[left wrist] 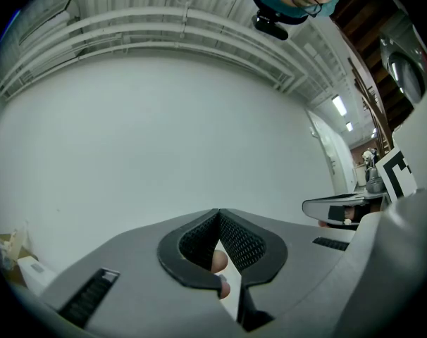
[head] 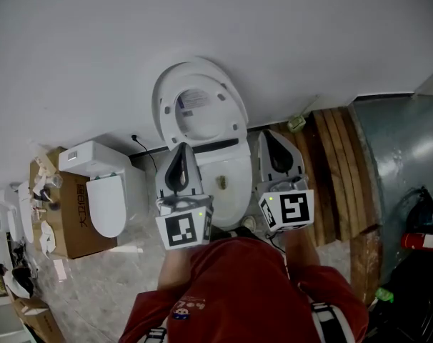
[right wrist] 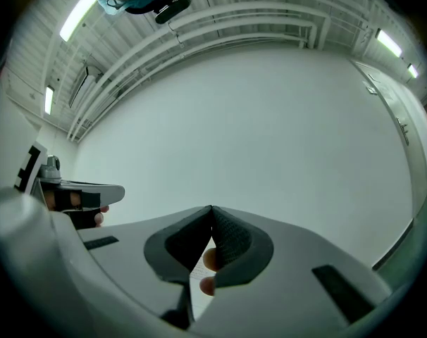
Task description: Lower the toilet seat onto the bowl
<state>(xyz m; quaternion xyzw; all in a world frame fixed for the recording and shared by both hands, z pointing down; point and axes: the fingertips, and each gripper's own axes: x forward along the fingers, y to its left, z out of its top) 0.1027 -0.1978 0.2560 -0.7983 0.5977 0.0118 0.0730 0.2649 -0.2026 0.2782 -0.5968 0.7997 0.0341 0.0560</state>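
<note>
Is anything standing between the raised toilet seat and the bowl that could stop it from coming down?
Nothing visible lies on the bowl. The seat stands raised against the wall. The left gripper and right gripper, both shut, sit at the bowl's sides in the head view.

Person: red shirt (head: 238, 284), small printed emblem (head: 181, 309) on its left side, black-and-white striped bands (head: 324, 321) at its lower edges. Just above the shirt: left gripper (head: 181, 148), right gripper (head: 270, 134). Grey shells, black cross-hatched pads (left wrist: 242, 239), white cubes (head: 185, 229) with black square markers, small green lights (head: 200, 214).
</note>
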